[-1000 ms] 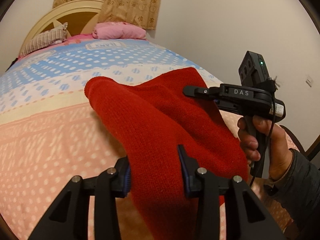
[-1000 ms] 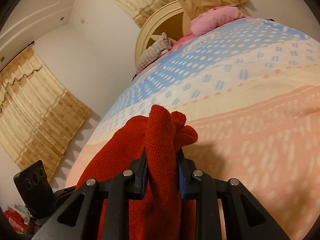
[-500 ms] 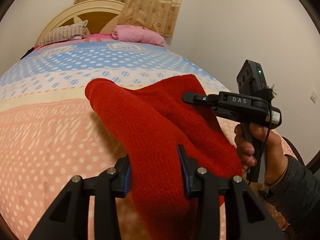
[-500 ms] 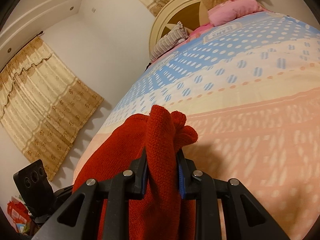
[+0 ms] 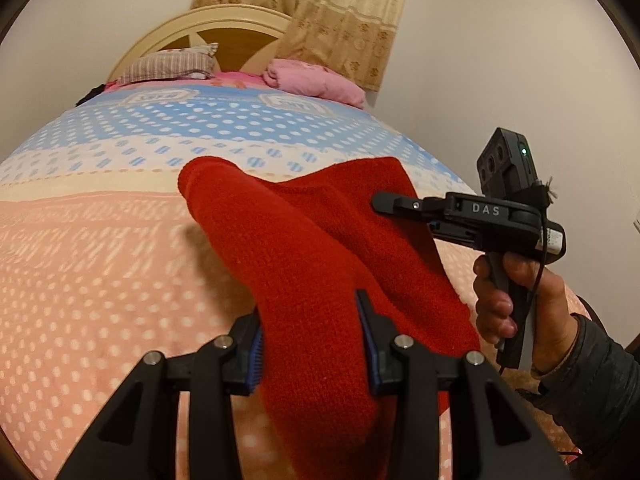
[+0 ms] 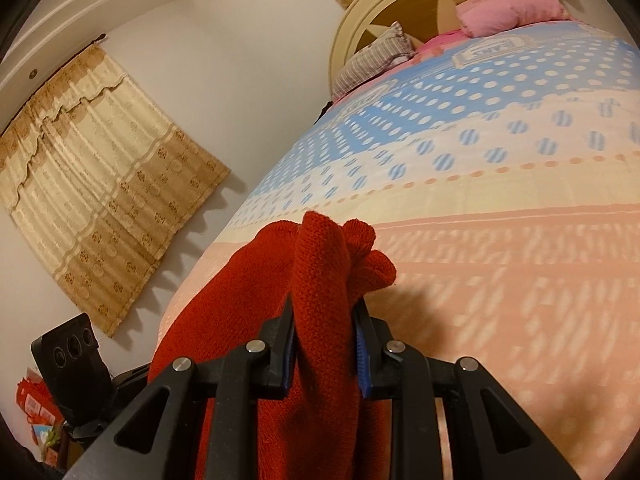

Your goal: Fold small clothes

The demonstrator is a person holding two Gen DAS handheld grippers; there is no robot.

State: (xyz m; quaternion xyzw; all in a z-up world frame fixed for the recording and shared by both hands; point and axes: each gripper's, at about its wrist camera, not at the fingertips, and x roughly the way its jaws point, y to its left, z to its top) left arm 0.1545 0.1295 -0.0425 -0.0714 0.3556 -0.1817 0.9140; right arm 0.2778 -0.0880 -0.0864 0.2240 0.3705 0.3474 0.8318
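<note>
A red knitted garment (image 5: 304,256) hangs in the air above the bed, held at two places. My left gripper (image 5: 314,344) is shut on a thick fold of it, blue pads pressing both sides. In the left wrist view the right gripper (image 5: 400,208) bites the cloth's far edge, with a hand (image 5: 516,296) on its handle. Seen from the right wrist, my right gripper (image 6: 323,340) is shut on a bunched ridge of the red garment (image 6: 320,264), which droops to the left and below. The left gripper's camera block (image 6: 70,354) shows at the lower left there.
The bed (image 5: 100,248) has a dotted cover, blue at the far end and peach nearby. A striped pillow (image 5: 168,66) and a pink pillow (image 5: 316,84) lie by the round headboard (image 5: 224,28). Beige curtains (image 6: 100,160) hang on the walls.
Both grippers have travelled sideways over the bed with the red garment still stretched between them. The headboard and pillows have slid to the right in the views.
</note>
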